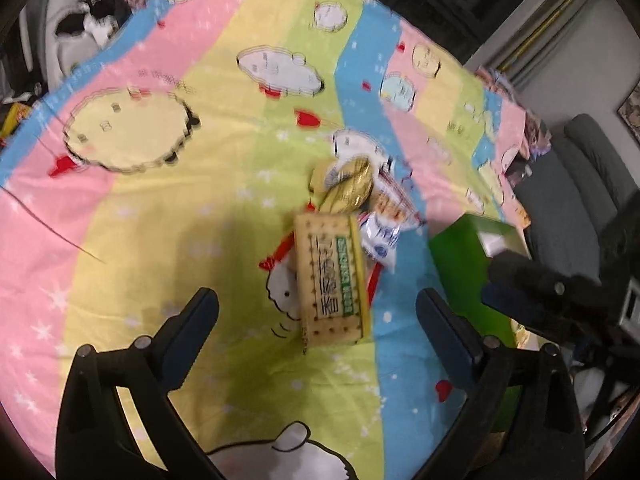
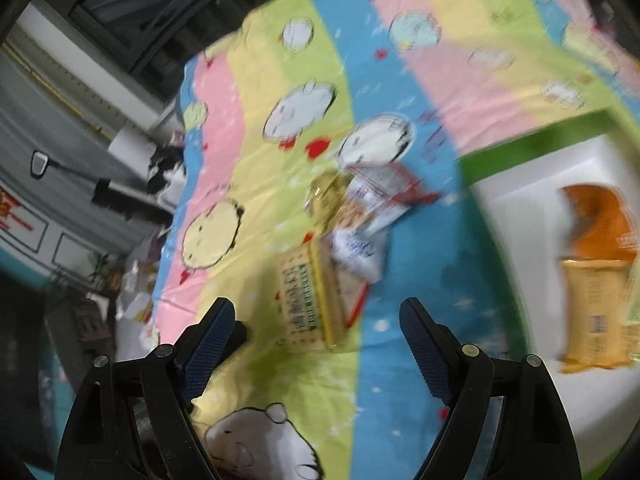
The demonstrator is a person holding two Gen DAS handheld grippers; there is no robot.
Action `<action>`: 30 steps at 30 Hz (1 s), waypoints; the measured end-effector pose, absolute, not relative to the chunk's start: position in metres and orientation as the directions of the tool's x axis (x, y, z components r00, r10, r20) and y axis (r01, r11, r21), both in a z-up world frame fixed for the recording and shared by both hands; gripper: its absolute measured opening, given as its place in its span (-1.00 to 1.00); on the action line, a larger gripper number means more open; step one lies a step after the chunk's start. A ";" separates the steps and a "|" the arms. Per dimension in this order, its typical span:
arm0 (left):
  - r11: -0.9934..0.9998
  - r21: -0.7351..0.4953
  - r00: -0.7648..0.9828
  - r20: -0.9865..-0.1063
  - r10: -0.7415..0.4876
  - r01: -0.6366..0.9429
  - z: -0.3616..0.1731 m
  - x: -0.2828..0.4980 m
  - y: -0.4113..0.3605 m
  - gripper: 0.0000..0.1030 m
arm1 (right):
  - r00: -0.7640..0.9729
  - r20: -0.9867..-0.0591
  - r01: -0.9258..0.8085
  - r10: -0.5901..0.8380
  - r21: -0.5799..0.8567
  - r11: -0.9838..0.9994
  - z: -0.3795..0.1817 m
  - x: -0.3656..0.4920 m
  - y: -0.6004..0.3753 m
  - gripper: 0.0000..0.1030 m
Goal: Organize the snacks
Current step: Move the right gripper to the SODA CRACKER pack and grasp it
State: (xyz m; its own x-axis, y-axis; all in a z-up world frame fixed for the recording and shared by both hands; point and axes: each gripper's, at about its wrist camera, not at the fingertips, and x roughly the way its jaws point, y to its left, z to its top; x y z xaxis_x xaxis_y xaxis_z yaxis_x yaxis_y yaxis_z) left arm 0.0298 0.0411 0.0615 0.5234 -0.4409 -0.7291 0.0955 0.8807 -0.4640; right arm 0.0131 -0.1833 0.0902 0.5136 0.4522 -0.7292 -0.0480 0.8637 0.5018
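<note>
A: What is on the cloth?

B: A small heap of snacks lies on the striped cartoon cloth (image 1: 168, 216). Nearest the cameras is a flat cracker packet (image 1: 330, 280), cream with a green band down one side. Behind it and touching it are a gold-wrapped snack (image 1: 348, 188) and a white and blue packet (image 1: 380, 236), with a white packet with red print (image 2: 384, 188) at the back of the heap.

A: And the box?

B: A green box (image 1: 464, 264) with a white inside stands to the right of the heap, near it but apart. In the right wrist view an orange packet (image 2: 600, 216) and a yellowish packet (image 2: 592, 312) lie inside it.

A: What are the grippers doing?

B: The left gripper (image 1: 318, 306) has its jaws spread wide. The cracker packet shows in the gap between them, but lies on the cloth beyond the tips, and neither pad touches it. The right gripper (image 2: 318, 320) is also open and empty, above the cloth just short of the same packet.

A: Can each one see the other?

B: In the left wrist view a dark finger of the right gripper reaches in from the right, in front of the green box. Both views are blurred, so the print on the packets is unreadable
</note>
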 end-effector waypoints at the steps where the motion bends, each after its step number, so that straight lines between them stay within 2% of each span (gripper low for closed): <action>1: 0.874 -0.475 0.513 -0.727 -0.456 0.103 0.057 0.032 0.039 0.87 | 0.493 -0.736 -0.049 0.464 0.508 0.860 0.084 0.019 -0.179 0.65; 9: 0.873 -0.472 0.460 -0.754 -0.470 0.118 0.032 0.048 0.026 0.49 | 0.392 -0.779 -0.034 0.489 0.519 0.854 0.041 0.053 -0.160 0.56; 13: 0.868 -0.482 0.441 -0.757 -0.482 0.122 0.024 0.050 0.023 0.29 | 0.347 -0.787 -0.029 0.510 0.535 0.845 0.025 0.063 -0.155 0.32; 18: 0.879 -0.453 0.450 -0.761 -0.468 0.149 0.023 0.051 0.018 0.10 | 0.334 -0.781 -0.048 0.528 0.545 0.837 0.018 0.066 -0.151 0.26; 21: 0.851 -0.501 0.427 -0.742 -0.517 0.159 0.021 0.053 0.017 -0.15 | 0.325 -0.792 -0.056 0.516 0.529 0.847 0.018 0.066 -0.147 0.13; 22: 0.851 -0.501 0.423 -0.744 -0.518 0.160 0.019 0.053 0.015 -0.13 | 0.316 -0.791 -0.061 0.524 0.534 0.843 0.016 0.066 -0.145 0.04; 30: 0.872 -0.450 0.457 -0.745 -0.485 0.191 0.032 0.038 0.005 -0.13 | 0.336 -0.771 -0.065 0.541 0.554 0.830 0.019 0.055 -0.147 0.01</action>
